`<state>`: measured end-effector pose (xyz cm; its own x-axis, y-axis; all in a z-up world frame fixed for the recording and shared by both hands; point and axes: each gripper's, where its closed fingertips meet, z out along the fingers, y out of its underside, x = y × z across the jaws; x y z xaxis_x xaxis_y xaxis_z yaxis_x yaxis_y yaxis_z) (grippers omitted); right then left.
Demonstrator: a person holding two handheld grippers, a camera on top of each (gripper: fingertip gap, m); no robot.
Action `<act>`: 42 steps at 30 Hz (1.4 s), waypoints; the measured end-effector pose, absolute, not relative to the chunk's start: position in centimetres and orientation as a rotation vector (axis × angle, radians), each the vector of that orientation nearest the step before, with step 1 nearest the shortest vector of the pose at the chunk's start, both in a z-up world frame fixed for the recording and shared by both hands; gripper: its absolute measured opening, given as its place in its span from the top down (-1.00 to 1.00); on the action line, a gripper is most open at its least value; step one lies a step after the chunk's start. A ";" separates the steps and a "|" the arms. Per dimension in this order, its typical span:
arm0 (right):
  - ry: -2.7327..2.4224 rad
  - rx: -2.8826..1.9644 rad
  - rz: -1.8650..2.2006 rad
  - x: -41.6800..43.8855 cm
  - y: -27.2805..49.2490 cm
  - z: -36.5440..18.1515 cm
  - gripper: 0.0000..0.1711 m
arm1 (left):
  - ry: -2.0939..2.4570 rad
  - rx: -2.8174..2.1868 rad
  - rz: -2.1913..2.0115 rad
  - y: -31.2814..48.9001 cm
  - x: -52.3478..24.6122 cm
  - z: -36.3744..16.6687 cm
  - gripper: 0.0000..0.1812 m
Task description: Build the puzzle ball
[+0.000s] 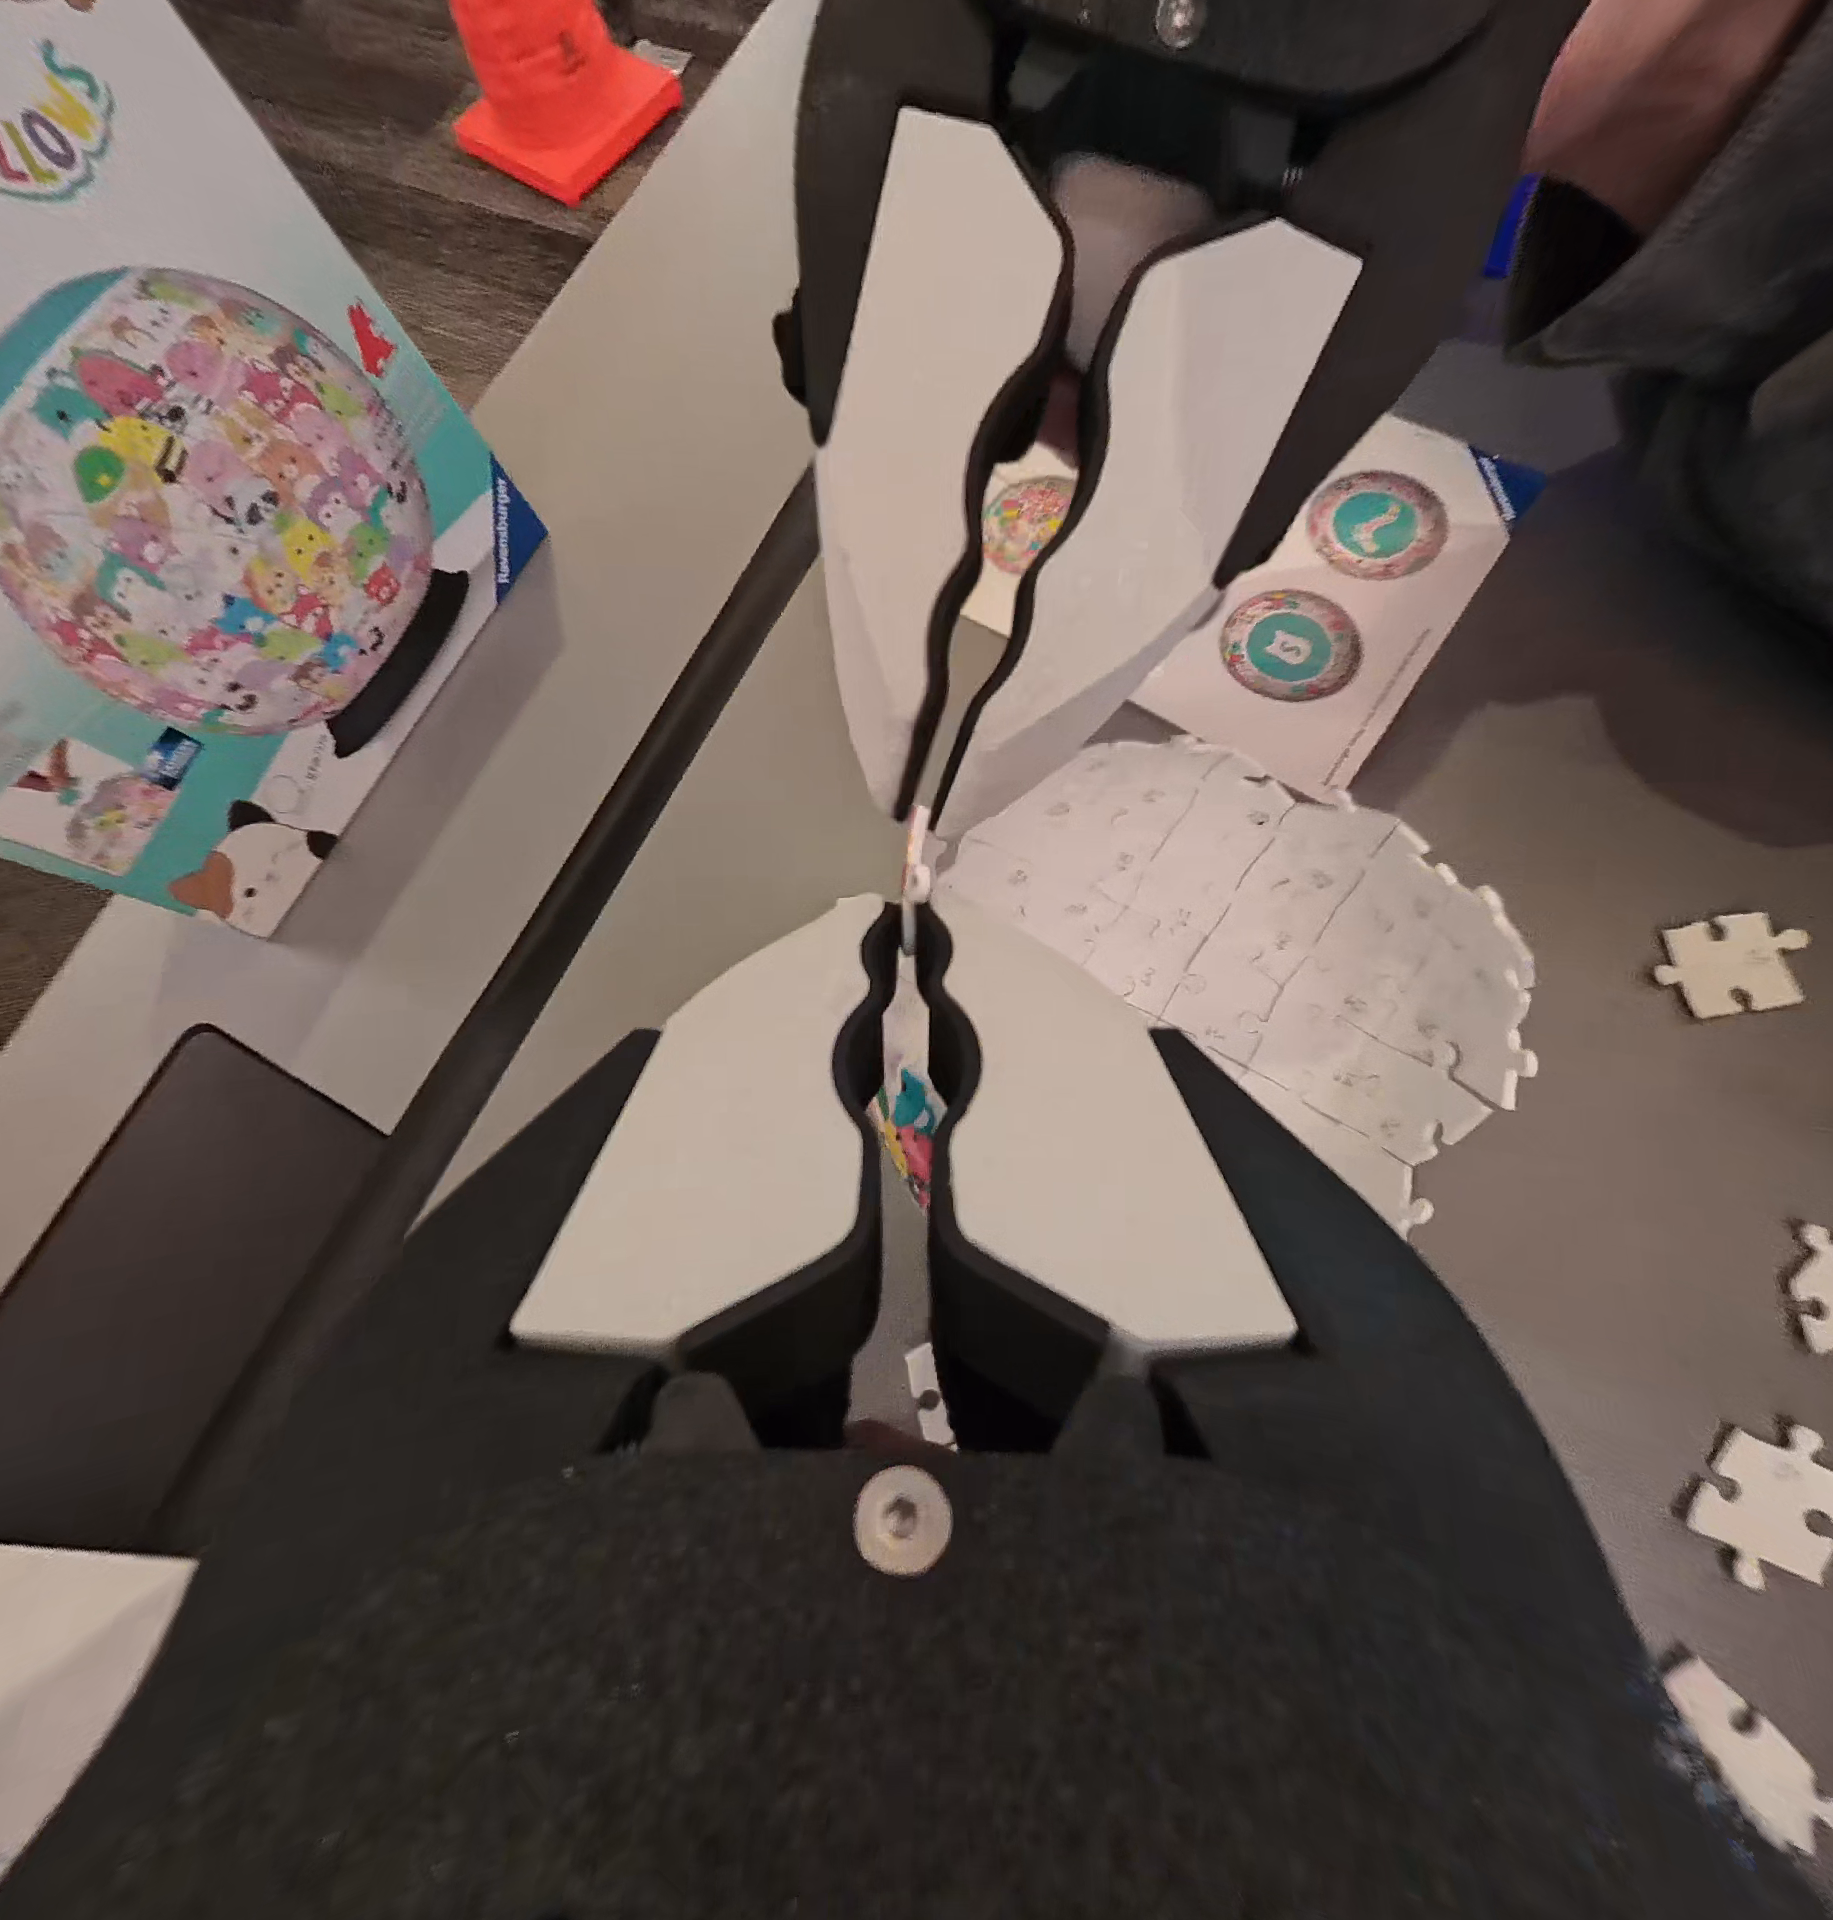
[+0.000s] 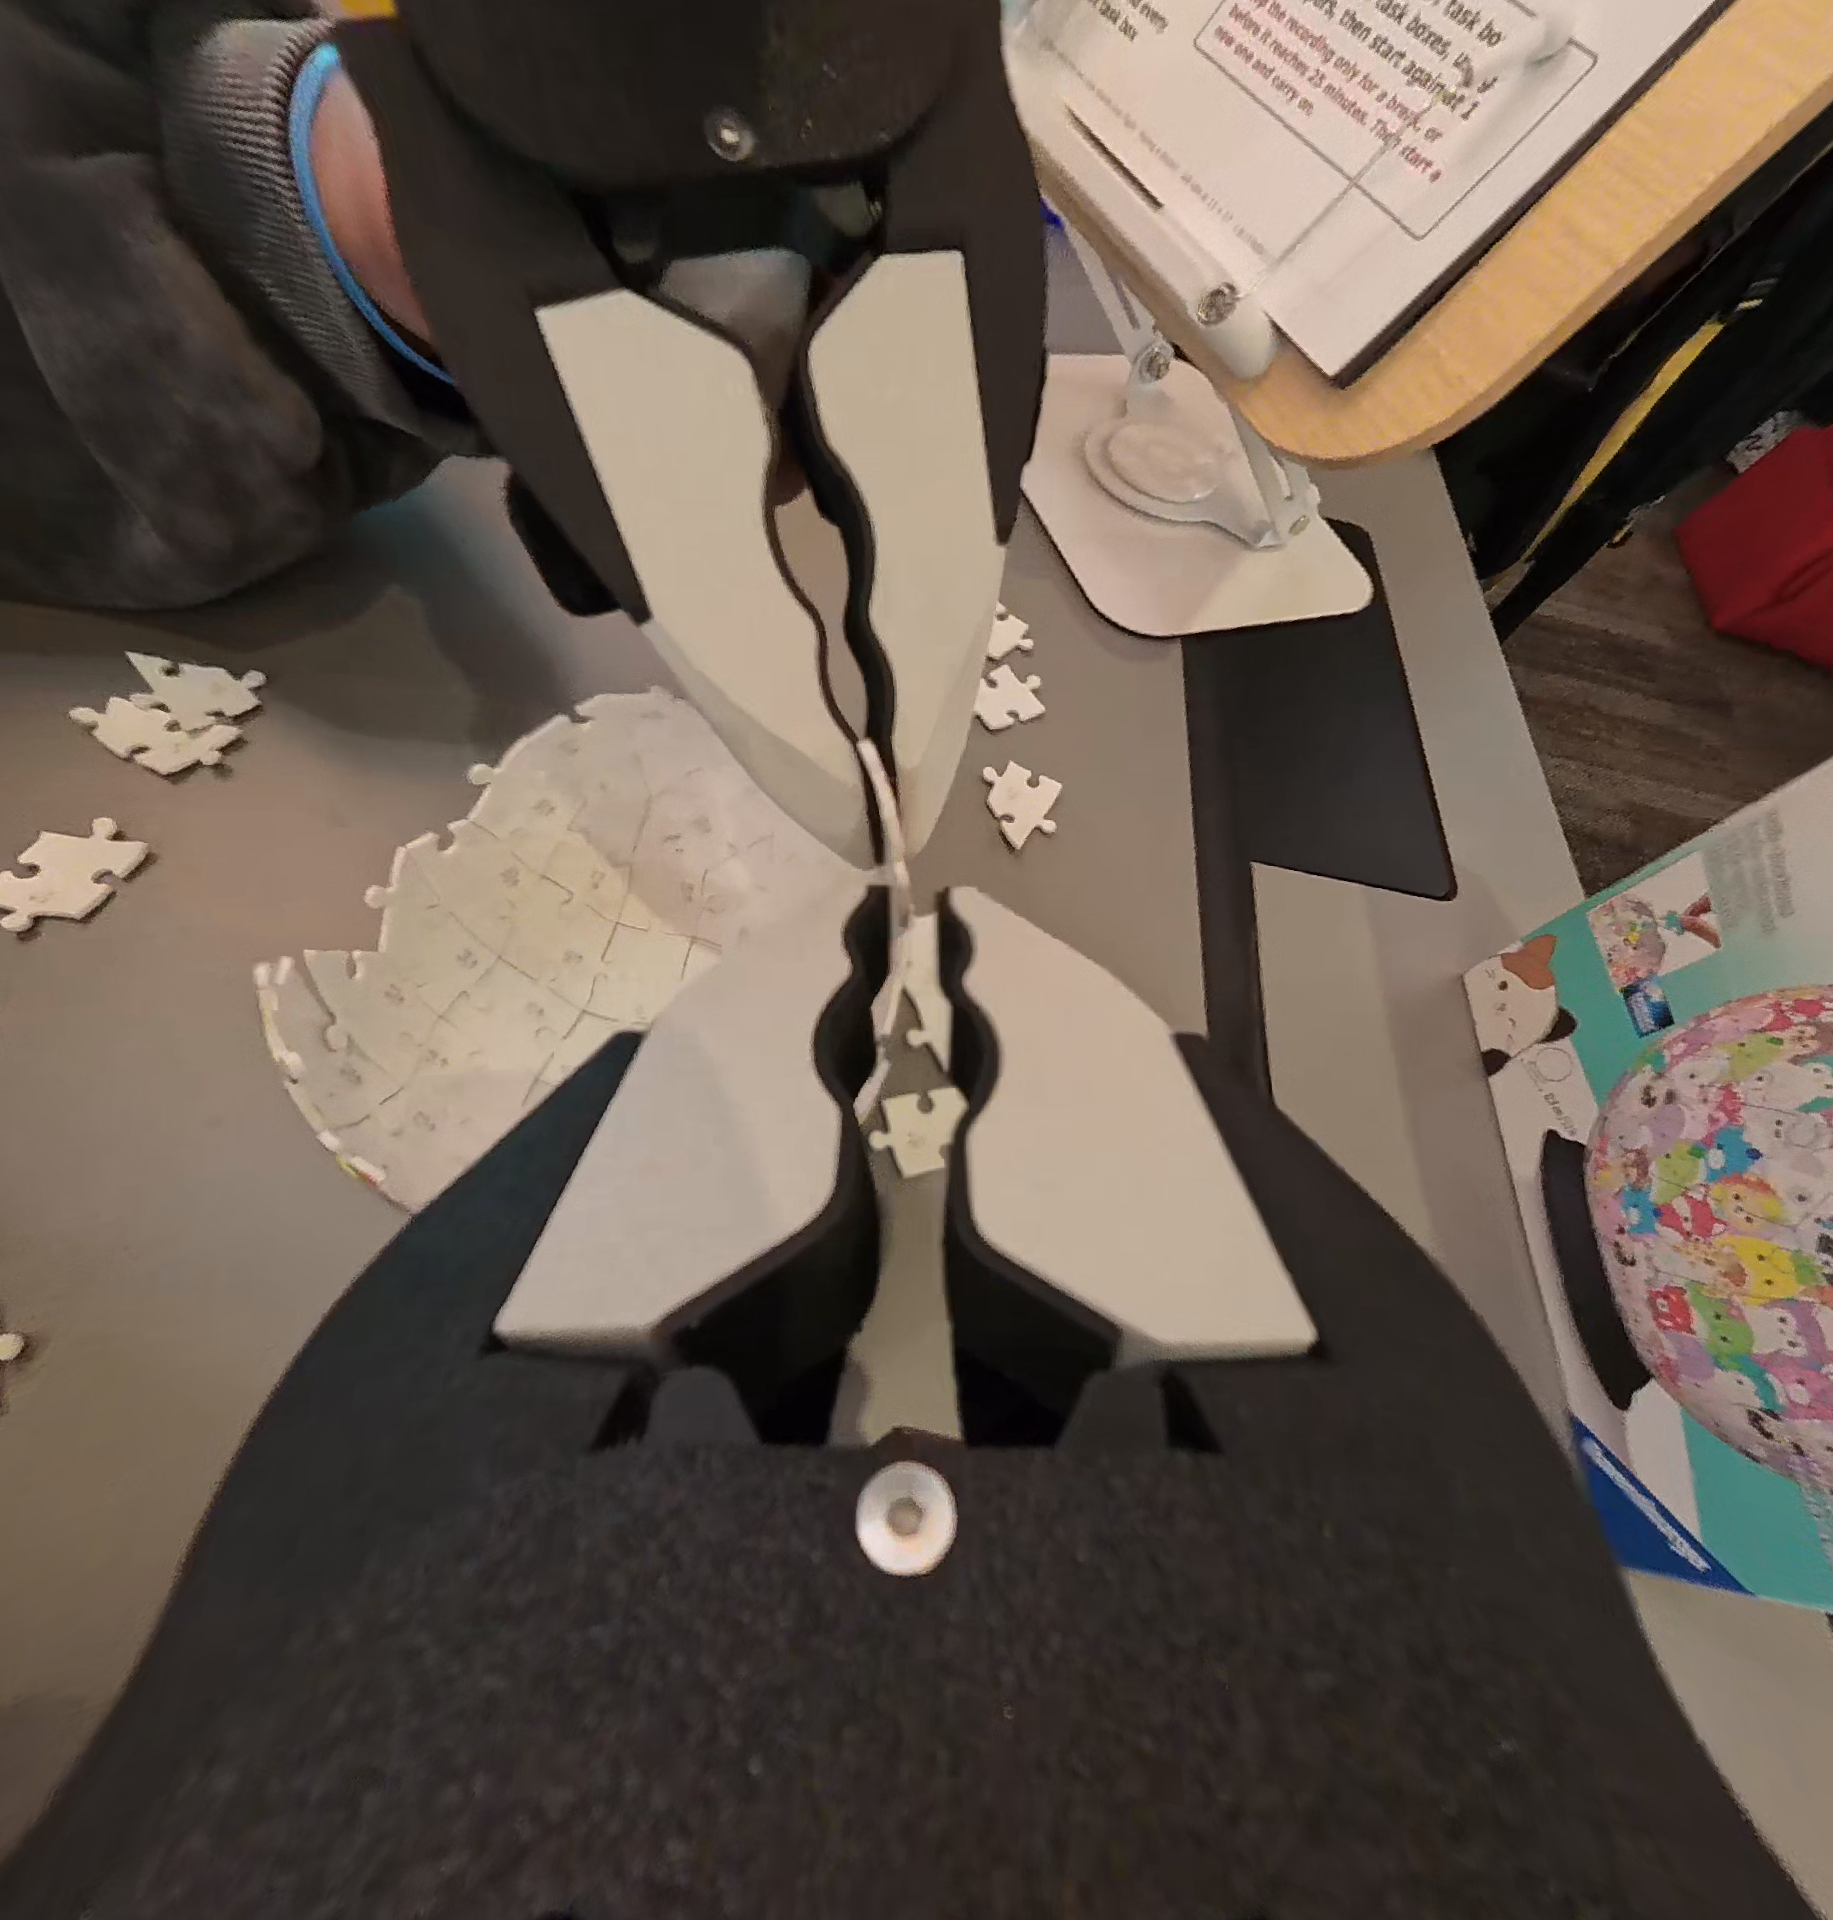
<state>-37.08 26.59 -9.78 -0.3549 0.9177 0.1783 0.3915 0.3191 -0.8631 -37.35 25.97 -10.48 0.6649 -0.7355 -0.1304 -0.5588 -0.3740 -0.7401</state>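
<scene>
My left gripper (image 1: 907, 920) and my right gripper (image 1: 917, 805) meet tip to tip above the grey table. Each is shut on a thin puzzle piece seen edge-on. The pieces touch between the tips (image 1: 920, 860). A colourful printed face of the left gripper's piece (image 1: 904, 1122) shows between its fingers. In the right wrist view, my right gripper (image 2: 907, 904) holds a curved white piece (image 2: 894, 987) against the one in the left gripper (image 2: 881, 805). The partly built ball shell (image 1: 1255, 935) lies white side up just behind the tips; it also shows in the right wrist view (image 2: 538, 935).
Several loose white pieces (image 1: 1733, 961) (image 2: 60, 873) lie around the shell. The puzzle box (image 1: 216, 499) (image 2: 1722, 1195) stands at the side. An instruction sheet (image 1: 1338, 603), an orange cone (image 1: 569, 94), a white document stand (image 2: 1203, 499) and a black mat (image 2: 1307, 748) are nearby. The tips of both grippers are at nearly the same place.
</scene>
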 end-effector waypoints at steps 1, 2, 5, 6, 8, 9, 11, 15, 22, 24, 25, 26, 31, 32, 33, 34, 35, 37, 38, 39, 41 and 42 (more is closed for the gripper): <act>-1.895 -1.154 0.943 -37.1 26.7 -9.6 0.82 | 0.999 -2.076 -0.268 26.0 -37.2 -10.4 0.98; -1.908 -1.134 0.928 -37.0 26.4 -9.3 0.82 | 0.999 -2.078 -0.262 25.9 -37.2 -10.4 0.98; -1.922 -1.064 0.878 -37.0 25.6 -8.4 0.84 | 0.996 -2.085 -0.279 25.8 -37.1 -10.5 0.98; -1.928 -1.052 0.862 -37.0 25.5 -8.2 0.86 | 0.991 -2.088 -0.291 25.8 -37.2 -10.5 0.98; -1.944 -1.041 0.845 -37.0 25.2 -8.2 0.92 | 0.980 -2.091 -0.334 25.6 -37.3 -10.4 0.98; -1.945 -1.043 0.825 -37.0 25.3 -8.2 0.92 | 0.971 -2.083 -0.356 25.6 -37.3 -10.3 0.98; -1.935 -1.044 0.822 -37.1 25.5 -8.1 0.96 | 0.976 -2.084 -0.385 25.5 -37.2 -10.2 0.98; -1.907 -1.069 0.843 -37.2 25.9 -8.0 0.95 | 0.995 -2.083 -0.367 25.3 -37.2 -10.3 0.98; -1.929 -1.067 0.882 -37.1 25.4 -8.5 0.92 | 0.990 -2.090 -0.355 25.5 -37.2 -10.6 0.98; -1.930 -1.067 0.890 -37.1 25.3 -8.4 0.90 | 0.994 -2.089 -0.364 25.4 -37.1 -10.6 0.98; -1.928 -1.072 0.882 -37.2 25.4 -8.4 0.90 | 0.999 -2.087 -0.363 25.4 -37.0 -10.6 0.98; -1.930 -1.073 0.889 -37.2 25.3 -8.5 0.91 | 1.006 -2.086 -0.361 25.3 -36.9 -10.6 0.98; -1.928 -1.078 0.891 -37.2 25.5 -8.5 0.97 | 0.995 -2.076 -0.352 25.6 -36.9 -10.6 0.98; -1.928 -1.078 0.891 -37.1 25.5 -8.5 0.97 | 1.000 -2.073 -0.379 25.4 -36.9 -10.5 0.97; -1.923 -1.080 0.874 -37.2 25.7 -8.5 0.97 | 1.003 -2.075 -0.404 25.2 -37.2 -10.3 0.91; -1.928 -1.073 0.850 -37.2 25.9 -8.6 0.98 | 0.984 -2.067 -0.429 25.3 -37.8 -9.8 0.82; -1.936 -1.062 0.830 -37.2 25.8 -8.8 0.98 | 0.950 -2.047 -0.473 25.4 -38.4 -9.0 0.74; -1.954 -1.042 0.809 -37.5 25.6 -9.1 0.98 | 0.839 -2.025 -0.592 25.8 -40.1 -7.7 0.76; -1.964 -1.039 0.807 -37.6 25.5 -9.4 0.98 | 0.774 -2.036 -0.644 26.2 -41.3 -7.7 0.84; -1.973 -1.039 0.800 -37.8 25.4 -9.6 0.98 | 0.723 -2.051 -0.697 26.5 -42.2 -8.0 0.94; -2.008 -1.042 0.755 -37.9 25.4 -10.5 0.98 | 0.657 -2.112 -0.742 27.2 -43.5 -10.0 1.00; -2.020 -1.038 0.724 -38.0 25.6 -10.8 0.98 | 0.644 -2.146 -0.748 27.6 -43.7 -11.3 1.00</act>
